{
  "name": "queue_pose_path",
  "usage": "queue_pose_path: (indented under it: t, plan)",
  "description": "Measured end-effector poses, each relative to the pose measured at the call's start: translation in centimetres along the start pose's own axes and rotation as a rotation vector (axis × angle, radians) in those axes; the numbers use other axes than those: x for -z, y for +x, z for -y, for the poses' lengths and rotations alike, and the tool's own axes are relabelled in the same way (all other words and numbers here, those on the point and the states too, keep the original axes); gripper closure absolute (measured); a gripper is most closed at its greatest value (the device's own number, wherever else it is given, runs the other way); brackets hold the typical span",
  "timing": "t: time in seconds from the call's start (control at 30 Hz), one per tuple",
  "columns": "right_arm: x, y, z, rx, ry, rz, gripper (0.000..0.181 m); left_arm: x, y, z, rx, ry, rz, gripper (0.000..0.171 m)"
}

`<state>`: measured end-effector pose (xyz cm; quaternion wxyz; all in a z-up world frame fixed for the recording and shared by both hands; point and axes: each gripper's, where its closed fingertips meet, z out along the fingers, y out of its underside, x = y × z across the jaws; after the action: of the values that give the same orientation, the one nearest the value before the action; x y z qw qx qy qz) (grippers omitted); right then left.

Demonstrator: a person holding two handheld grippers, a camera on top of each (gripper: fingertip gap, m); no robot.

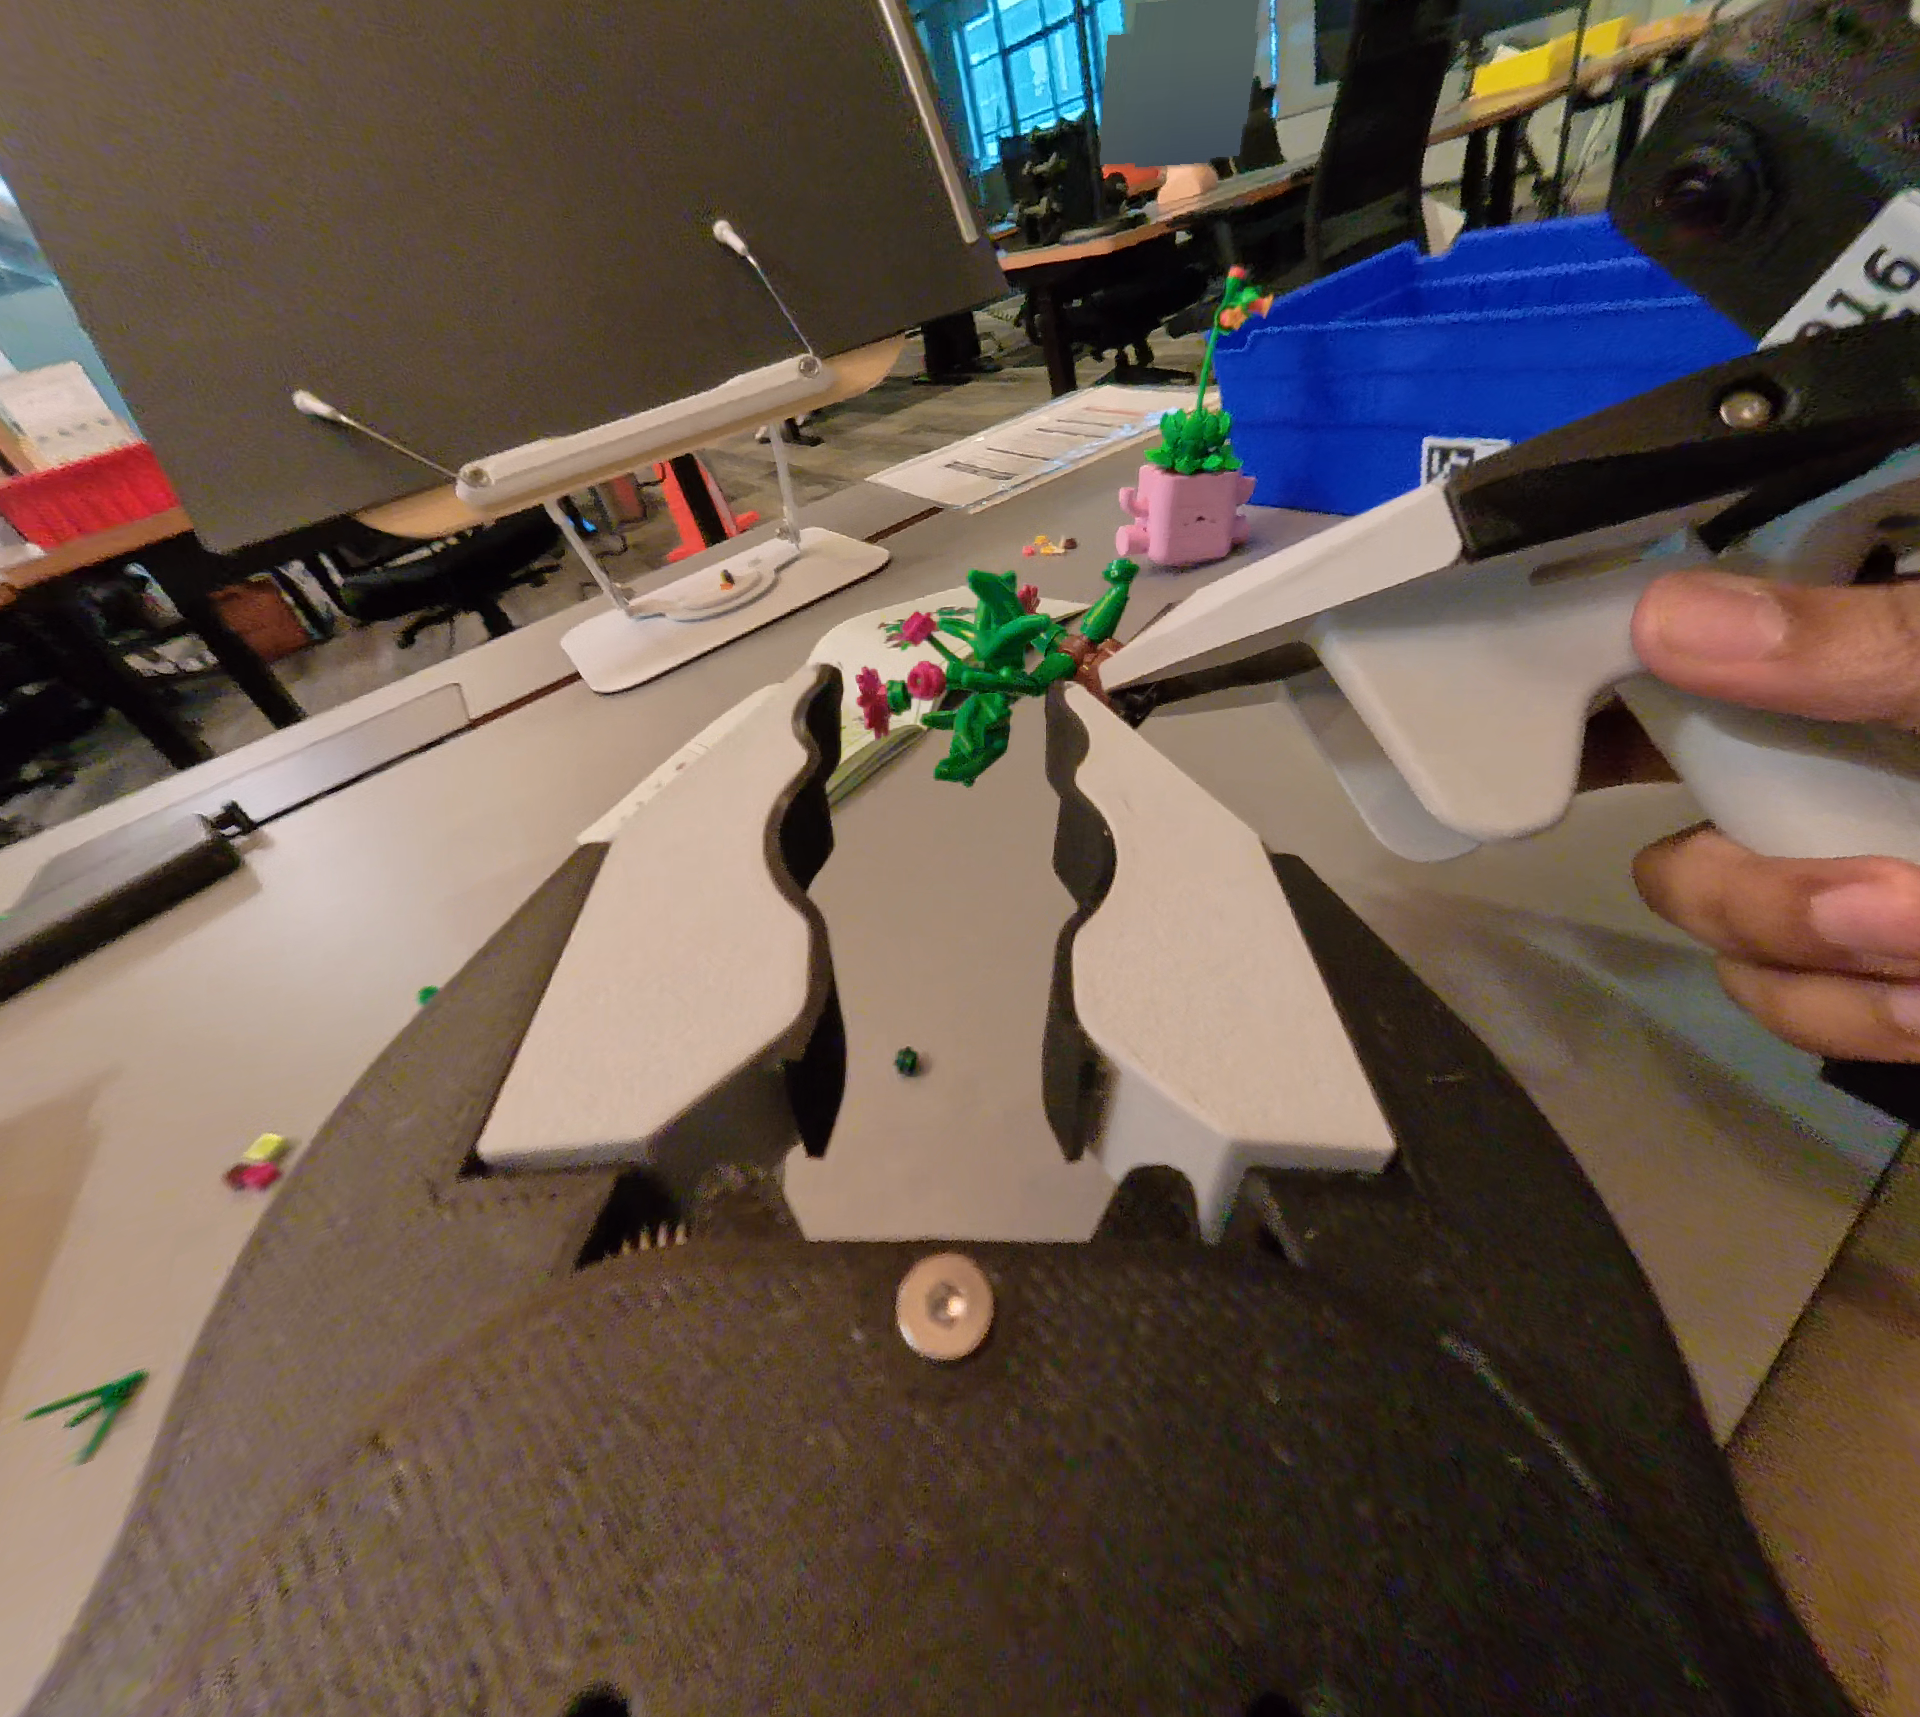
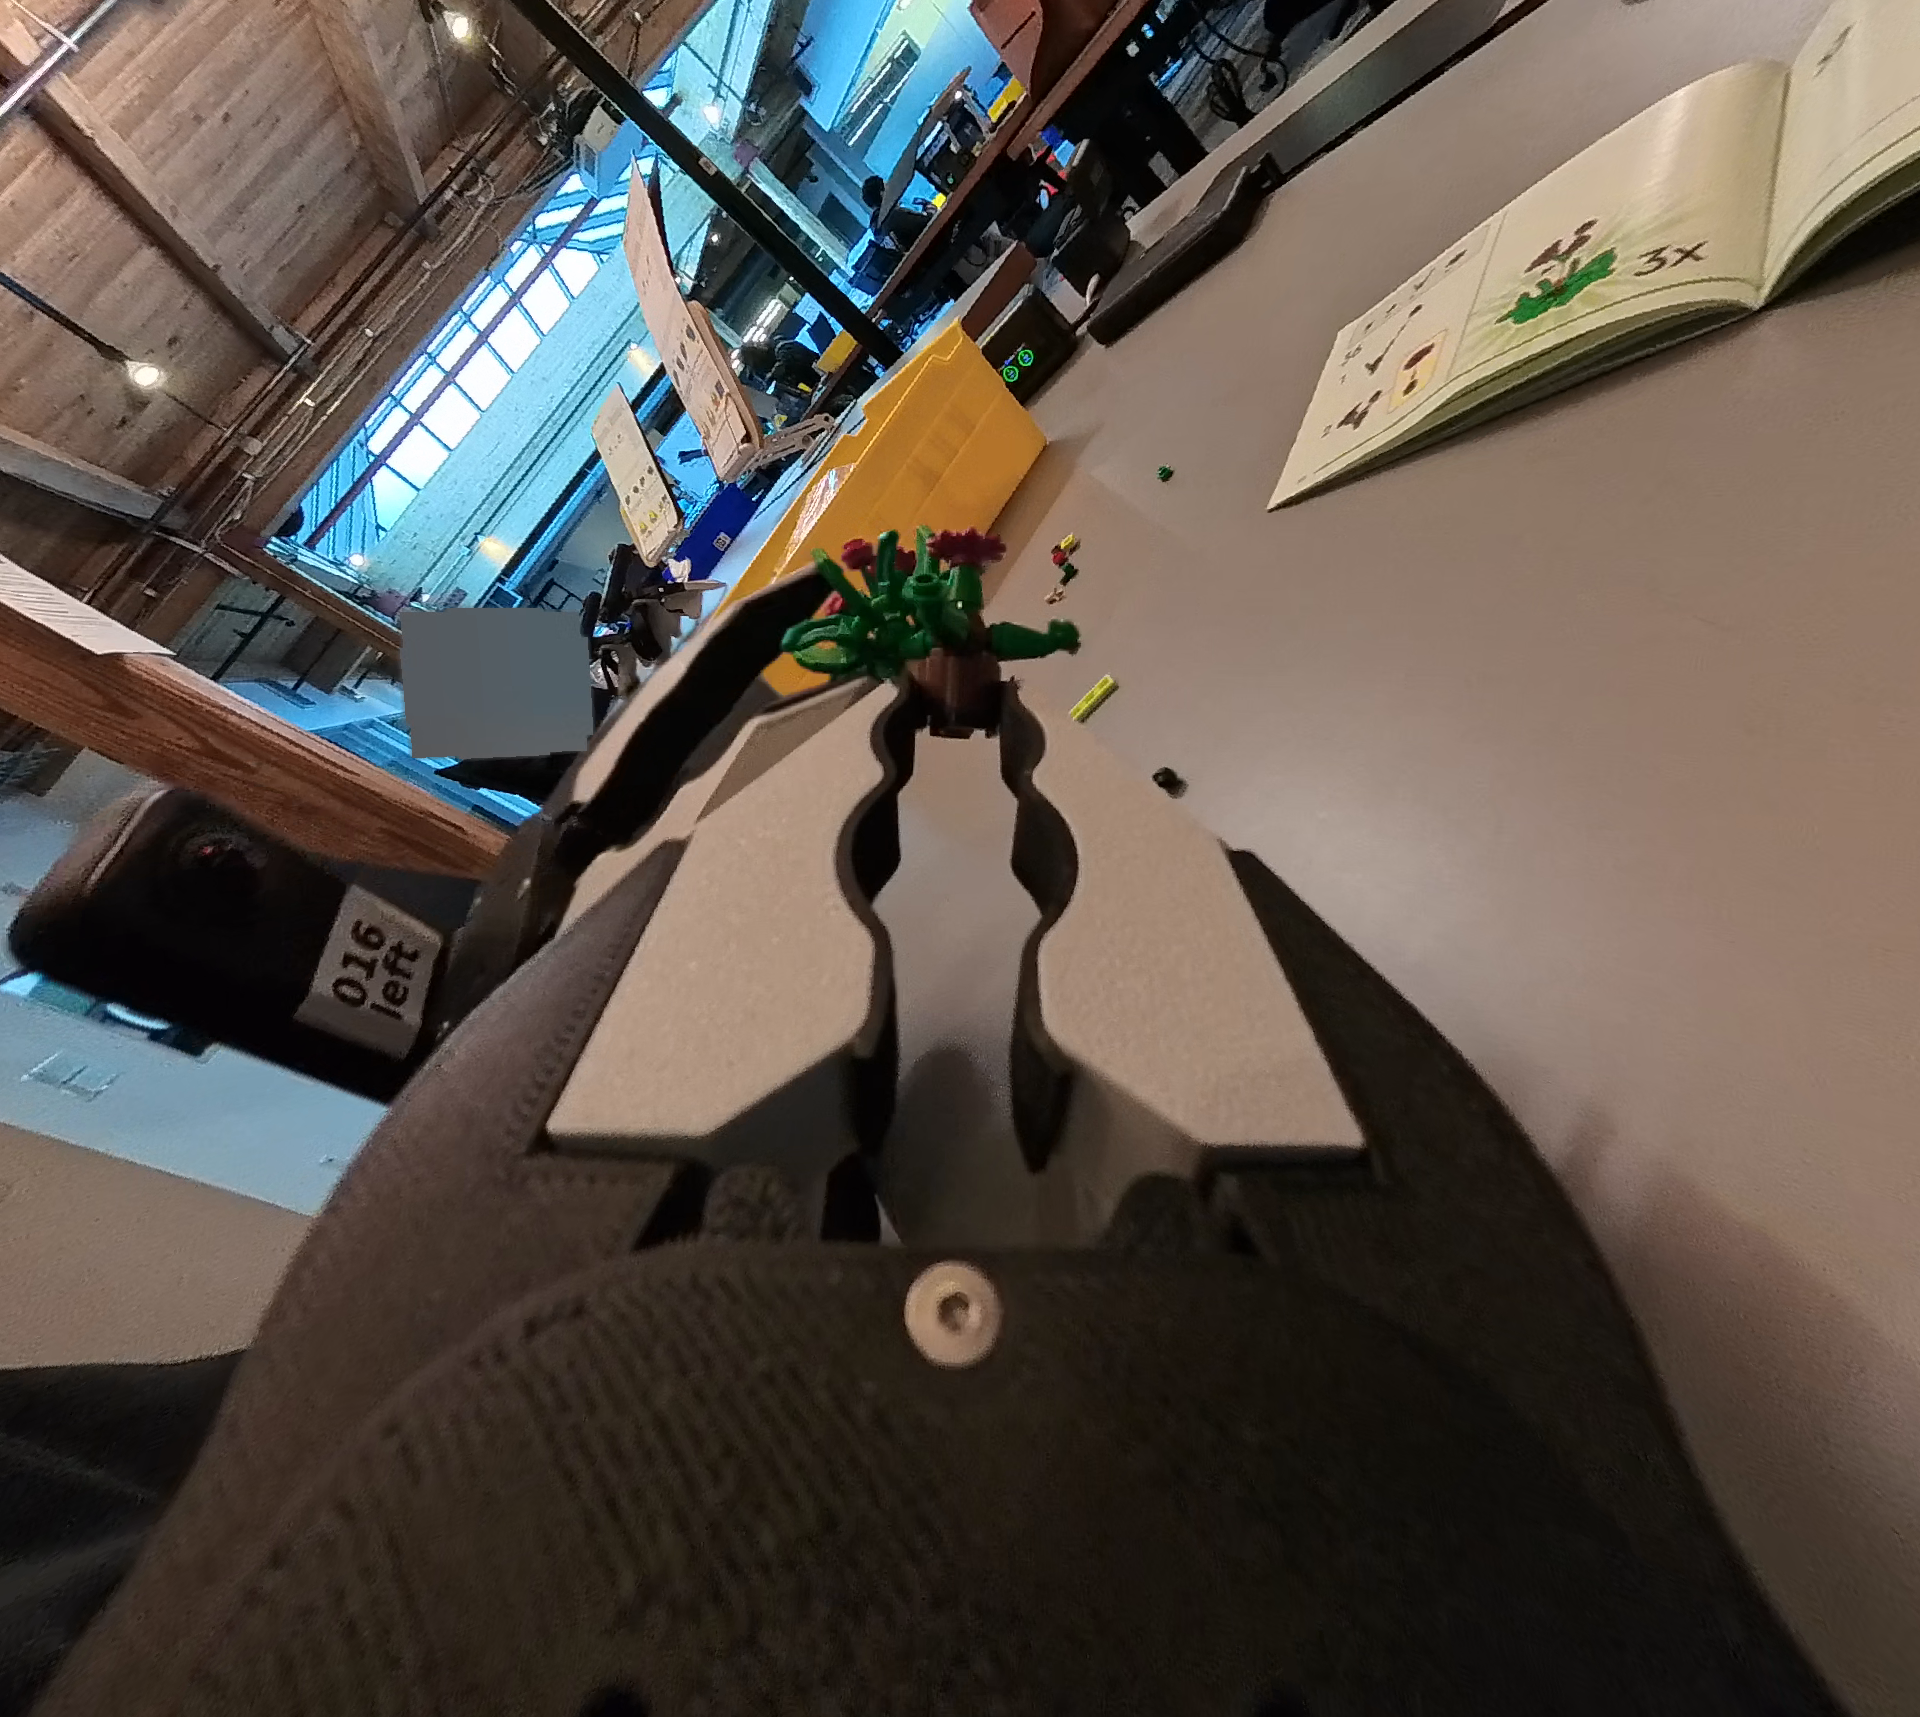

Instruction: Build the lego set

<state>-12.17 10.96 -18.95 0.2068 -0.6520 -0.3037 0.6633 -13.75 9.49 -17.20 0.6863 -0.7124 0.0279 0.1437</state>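
My right gripper (image 2: 951, 709) is shut on the brown base (image 2: 951, 685) of a small lego plant (image 2: 904, 618) with green leaves and magenta flowers, held above the grey table. In the left wrist view the right gripper (image 1: 1120, 680) reaches in from the right with the plant (image 1: 982, 680) at its tip. My left gripper (image 1: 940, 706) is open, and the plant's leaves hang just beyond and between its fingertips. One of its fingers (image 2: 634, 753) shows to the left of the plant in the right wrist view. An open instruction booklet (image 2: 1610, 244) lies on the table.
A pink lego pot with a flowering plant (image 1: 1184, 514) stands by a blue bin (image 1: 1455, 379). A yellow bin (image 2: 914, 462) is behind the plant. A book stand (image 1: 717, 597) stands ahead. Loose pieces (image 1: 255, 1163) (image 1: 907, 1061) (image 2: 1093, 697) and a green leaf piece (image 1: 94, 1413) lie on the table. From either gripper's tips it is about 30 cm to the green leaf piece (image 1: 94, 1413).
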Motion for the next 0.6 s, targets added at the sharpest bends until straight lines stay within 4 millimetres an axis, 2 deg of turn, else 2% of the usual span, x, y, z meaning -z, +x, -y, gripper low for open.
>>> queue_pose_path:
  t: [0.1, 0.27, 0.43, 0.6]
  plan:
    - [0.1, 0.1, 0.2, 0.003, 0.004, -0.003, 0.168, 0.0, 0.7, 0.1, -0.113, -0.028, 0.002, 0.133]
    - [0.0, 0.0, -0.1, 0.034, -0.007, -0.01, 0.168, -0.1, 1.7, 0.1, -0.249, -0.069, 0.0, 0.144]
    - [0.0, 0.0, -0.1, 0.073, -0.018, -0.018, 0.168, 0.1, 1.3, -0.1, -0.236, -0.099, -0.014, 0.157]
    - [-0.1, 0.0, -0.3, 0.17, -0.044, -0.046, 0.168, 0.2, 1.2, -1.0, -0.168, -0.165, -0.082, 0.162]
